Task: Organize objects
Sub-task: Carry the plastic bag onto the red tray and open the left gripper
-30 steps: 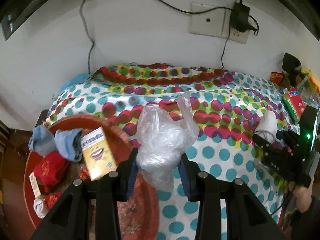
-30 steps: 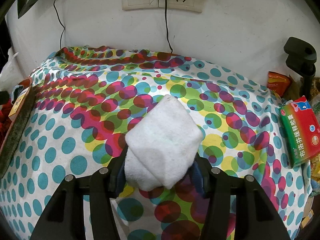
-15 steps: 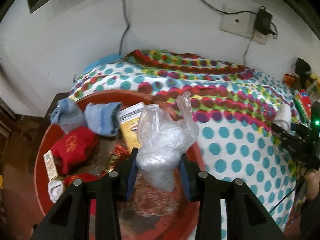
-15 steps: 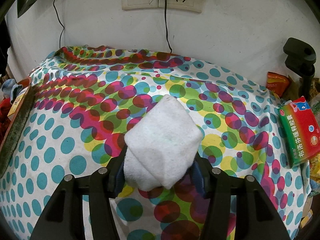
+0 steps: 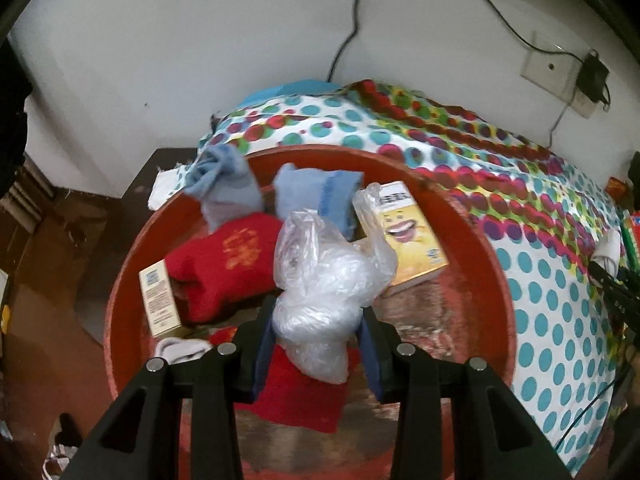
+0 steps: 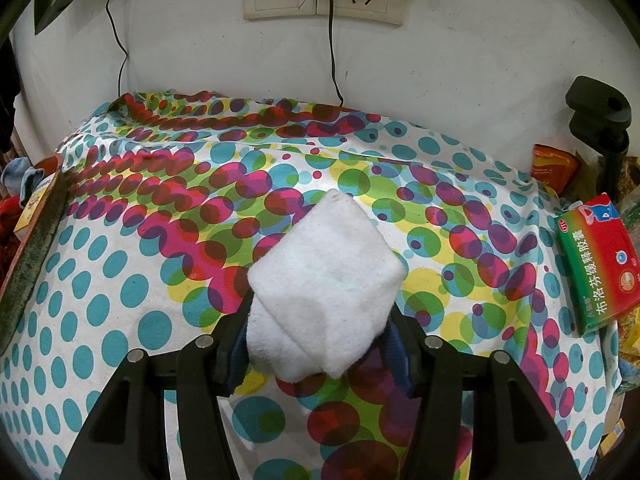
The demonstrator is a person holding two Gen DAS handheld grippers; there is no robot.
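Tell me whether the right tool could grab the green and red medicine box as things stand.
Probably not yet: the right tool is shut on a folded white cloth. The medicine box lies uncovered on the dotted tablecloth, to the tool's right.

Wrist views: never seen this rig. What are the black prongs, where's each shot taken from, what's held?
No robot arm: a person holds a two-finger gripper in each hand, with a fisheye camera on each looking along its fingers. The black prongs are those fingers. The left gripper is shut on a crumpled clear plastic bag, above a red round tray holding socks and small boxes. The right gripper is shut on a folded white cloth over the polka-dot tablecloth. A red-green medicine box lies at the cloth's right edge.
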